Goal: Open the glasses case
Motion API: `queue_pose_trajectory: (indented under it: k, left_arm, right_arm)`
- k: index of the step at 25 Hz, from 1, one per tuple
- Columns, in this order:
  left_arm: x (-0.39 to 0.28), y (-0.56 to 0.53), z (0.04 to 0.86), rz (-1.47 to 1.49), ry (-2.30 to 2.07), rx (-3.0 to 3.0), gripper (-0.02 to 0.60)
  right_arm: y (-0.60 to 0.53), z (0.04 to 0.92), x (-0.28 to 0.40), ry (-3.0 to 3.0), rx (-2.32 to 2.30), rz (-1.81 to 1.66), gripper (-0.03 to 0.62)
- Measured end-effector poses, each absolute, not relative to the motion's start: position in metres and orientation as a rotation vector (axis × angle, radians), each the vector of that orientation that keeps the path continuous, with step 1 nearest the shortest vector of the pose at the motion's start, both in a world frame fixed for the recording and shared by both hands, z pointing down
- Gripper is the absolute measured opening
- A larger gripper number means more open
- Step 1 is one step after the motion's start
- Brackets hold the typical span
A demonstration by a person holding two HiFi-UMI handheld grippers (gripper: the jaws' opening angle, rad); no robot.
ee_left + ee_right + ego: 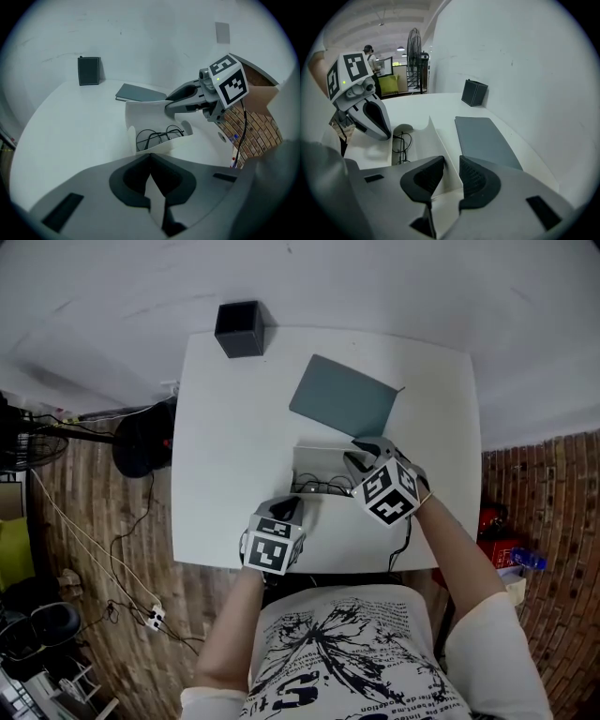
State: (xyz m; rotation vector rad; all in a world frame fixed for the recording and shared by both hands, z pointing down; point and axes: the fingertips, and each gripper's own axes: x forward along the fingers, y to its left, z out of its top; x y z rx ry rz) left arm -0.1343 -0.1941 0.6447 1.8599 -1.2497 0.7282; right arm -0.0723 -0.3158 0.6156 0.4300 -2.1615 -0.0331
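Roughly mid-desk, toward the near edge: glasses case (pixel 319 460), lid already off the tray. Grey lid (pixel 345 397) folded back flat on the desk (pixel 225 446), reaching toward the far right corner. White tray stands open, wire-rimmed glasses (pixel 323 488) lying inside along its near side.

Left gripper (pixel 291 507) sits at the near edge of the desk, tilted down. Its own view shows the jaws drawn together on a thin white flap of the case's near wall; the flap runs straight between the pads (pixel 136 180).

Right gripper (pixel 361 457) is at the tray's right end, also tilted down. Jaws stand a narrow gap apart. The case's white side wall (pixel 440 140) runs into that gap, and the ribbed pads (pixel 473 178) do not look pressed on it.

Both grippers close together, one on each side of the tray, not touching each other.

Black box (pixel 240 329) upright at the far left corner of the desk, well apart from the case.

Brick-pattern floor (pixel 103 512) to the left of the desk, cables trailing over it.
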Motion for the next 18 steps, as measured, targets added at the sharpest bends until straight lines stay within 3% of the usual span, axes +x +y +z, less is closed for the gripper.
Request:
queue_pose_trajectory:
  k: [9, 12, 18]
  left_arm:
    - [-0.136, -0.197, 0.646, 0.722, -1.259, 1.858, 0.014]
    - [-0.136, -0.196, 0.646, 0.735, -1.251, 1.858, 0.014]
    - [-0.136, -0.197, 0.637, 0.757, -1.246, 1.895, 0.014]
  right_arm:
    - [-0.323, 0.62, -0.072, -2.169, 0.464, 0.002, 0.145]
    - [-0.319, 0.618, -0.07, -2.167, 0.486, 0.041, 0.206]
    - [-0.309, 0.582, -0.066, -2.237, 0.6, 0.053, 0.206]
